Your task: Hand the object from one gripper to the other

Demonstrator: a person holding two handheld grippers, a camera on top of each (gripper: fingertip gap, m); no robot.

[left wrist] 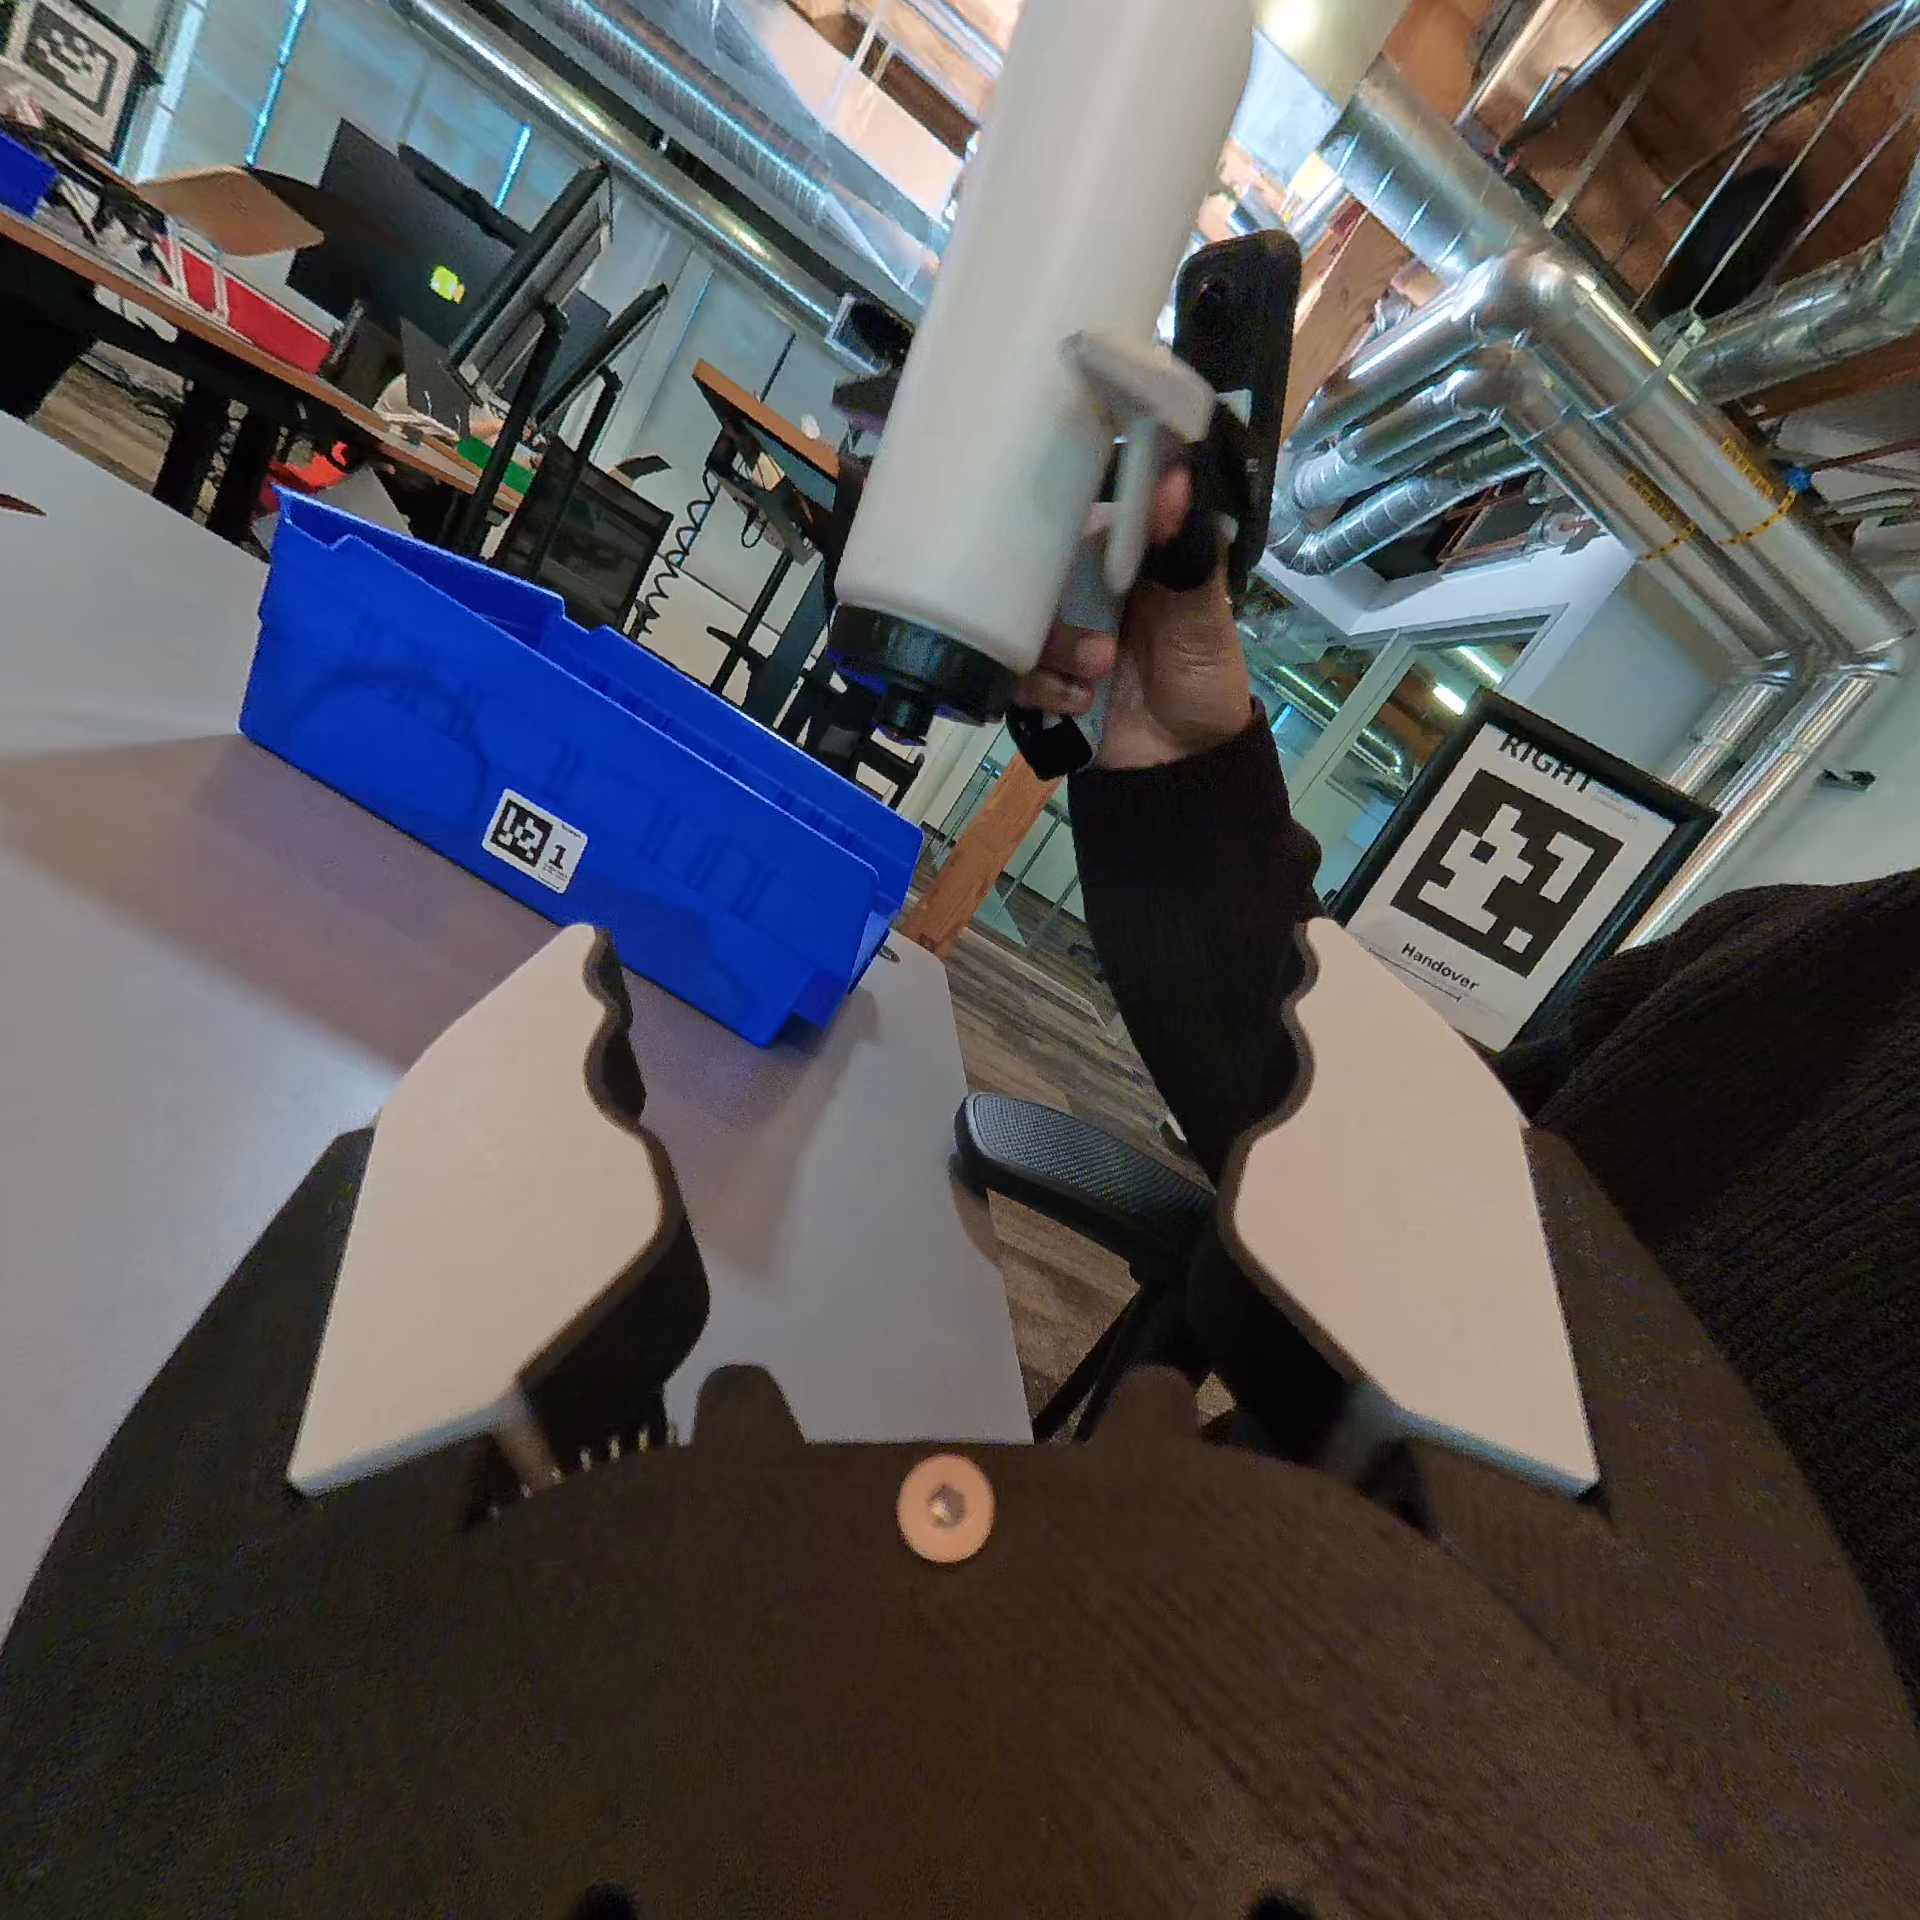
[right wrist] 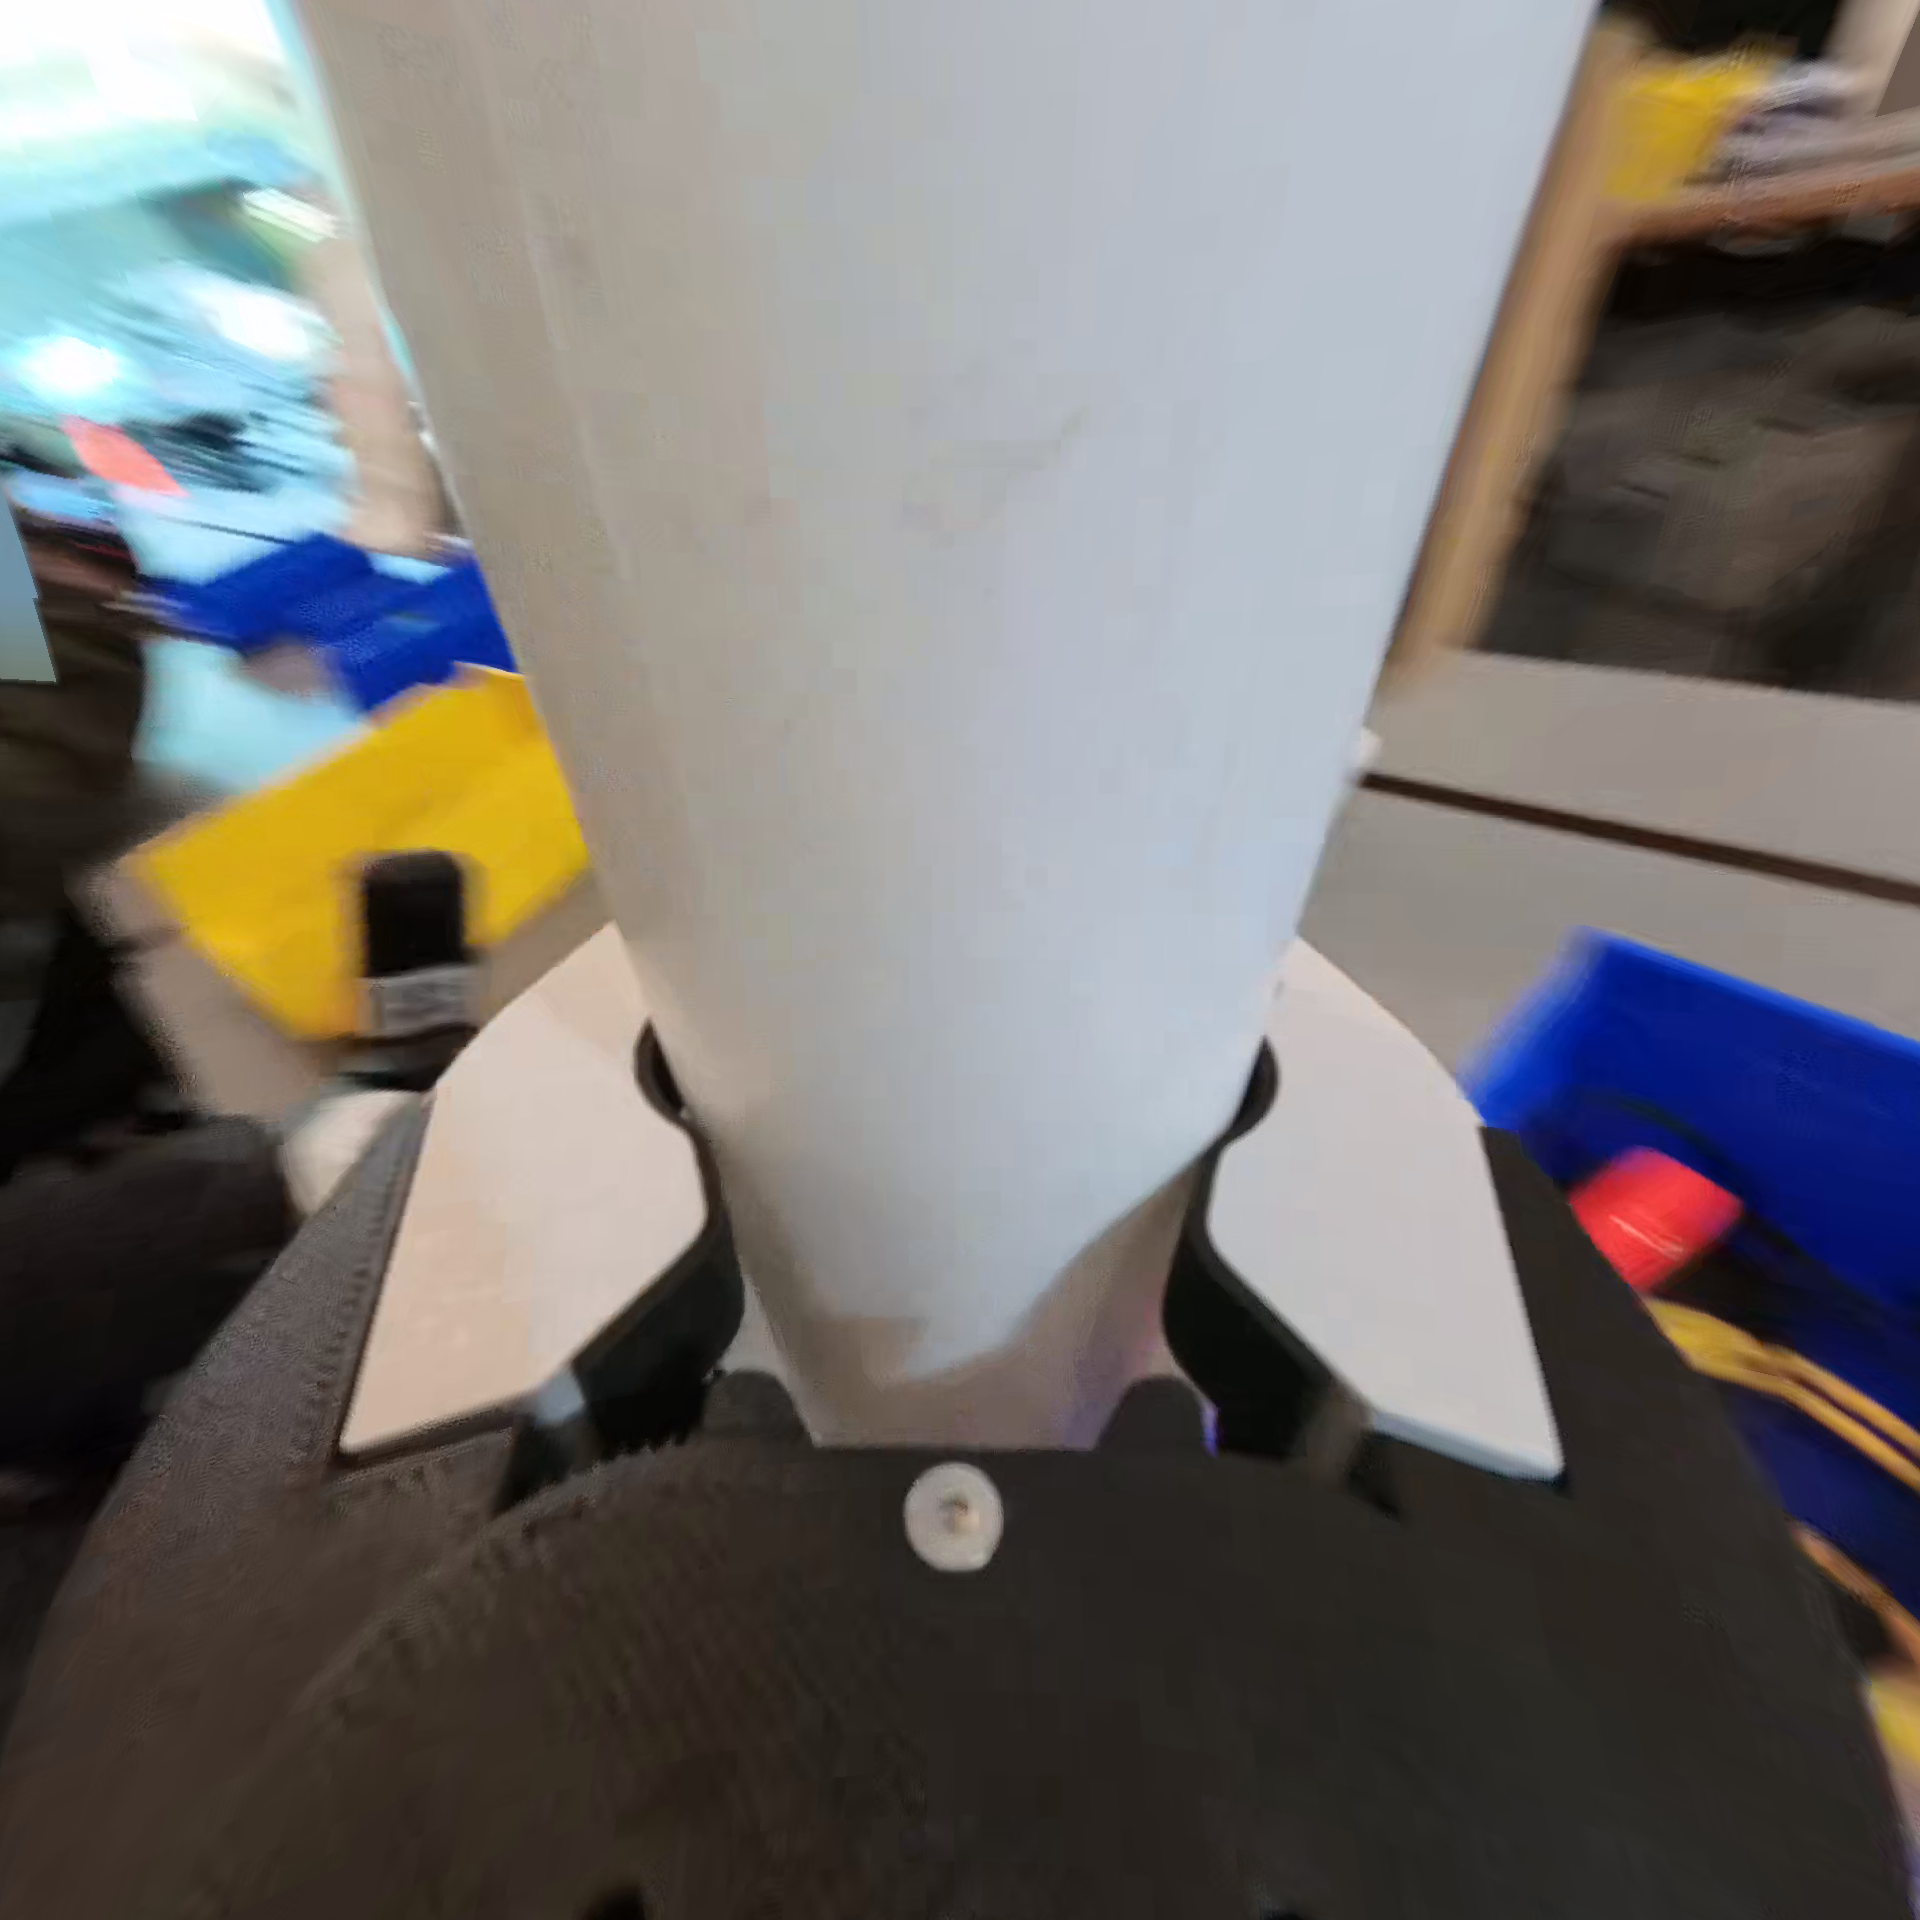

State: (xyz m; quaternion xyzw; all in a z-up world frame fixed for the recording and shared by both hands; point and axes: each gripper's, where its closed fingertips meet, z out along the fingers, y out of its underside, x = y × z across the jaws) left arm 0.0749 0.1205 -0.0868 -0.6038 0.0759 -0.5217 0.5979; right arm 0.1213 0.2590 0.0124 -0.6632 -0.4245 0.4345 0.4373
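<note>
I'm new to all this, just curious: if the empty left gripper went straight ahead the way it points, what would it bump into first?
Probably the blue bin on the table, just beyond the open left gripper; depth is uncertain. The white bottle hangs higher.

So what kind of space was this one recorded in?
Probably an open office or lab workshop: exposed metal ducts overhead, desks with monitors behind, and a blue bin on the grey table.

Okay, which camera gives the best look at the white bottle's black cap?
The left wrist view. There the white bottle hangs upside down in the right gripper, with its black cap plainly visible at the bottom. The right wrist view shows only the bottle's white body, clamped close up; the cap is hidden.
</note>
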